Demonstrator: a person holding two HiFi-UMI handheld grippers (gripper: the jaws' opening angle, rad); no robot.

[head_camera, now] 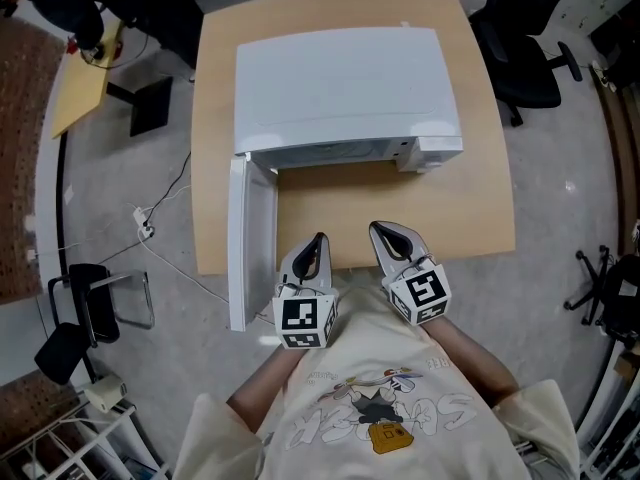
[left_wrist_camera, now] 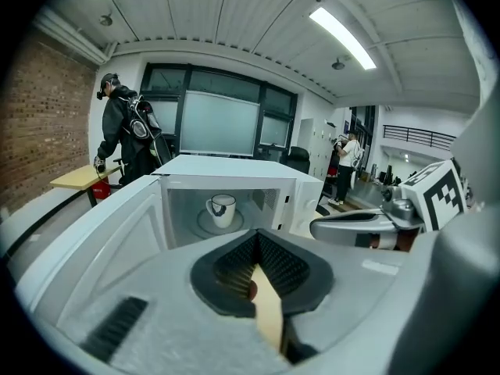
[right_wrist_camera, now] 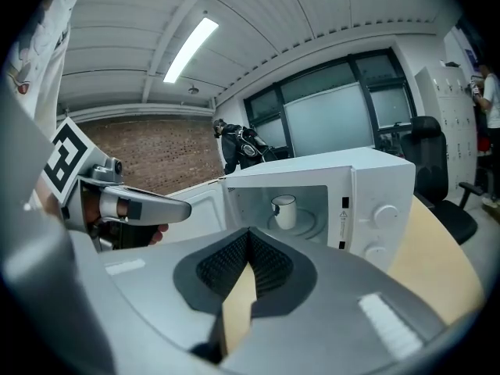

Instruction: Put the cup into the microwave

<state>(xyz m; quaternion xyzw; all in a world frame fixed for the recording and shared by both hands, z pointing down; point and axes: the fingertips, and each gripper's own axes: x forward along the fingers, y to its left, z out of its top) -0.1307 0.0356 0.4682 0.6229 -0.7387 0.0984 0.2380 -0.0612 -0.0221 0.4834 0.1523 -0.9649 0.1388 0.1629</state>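
A white cup (left_wrist_camera: pixel 221 209) with a dark rim stands upright on the turntable inside the open white microwave (head_camera: pixel 340 88); the right gripper view shows the cup (right_wrist_camera: pixel 283 211) there too. The microwave door (head_camera: pixel 250 238) hangs open to the left. My left gripper (head_camera: pixel 318 240) and right gripper (head_camera: pixel 378 228) hover side by side over the table's near edge, well short of the oven. Both point at its opening. Each has its jaws pressed together with nothing between them.
The microwave sits on a light wooden table (head_camera: pixel 470 208). A black office chair (head_camera: pixel 525 58) stands past the table's right corner. A small yellow table (head_camera: pixel 80 83) and a black chair (head_camera: pixel 85 303) stand at the left. A person in dark clothes (left_wrist_camera: pixel 125 135) stands far behind.
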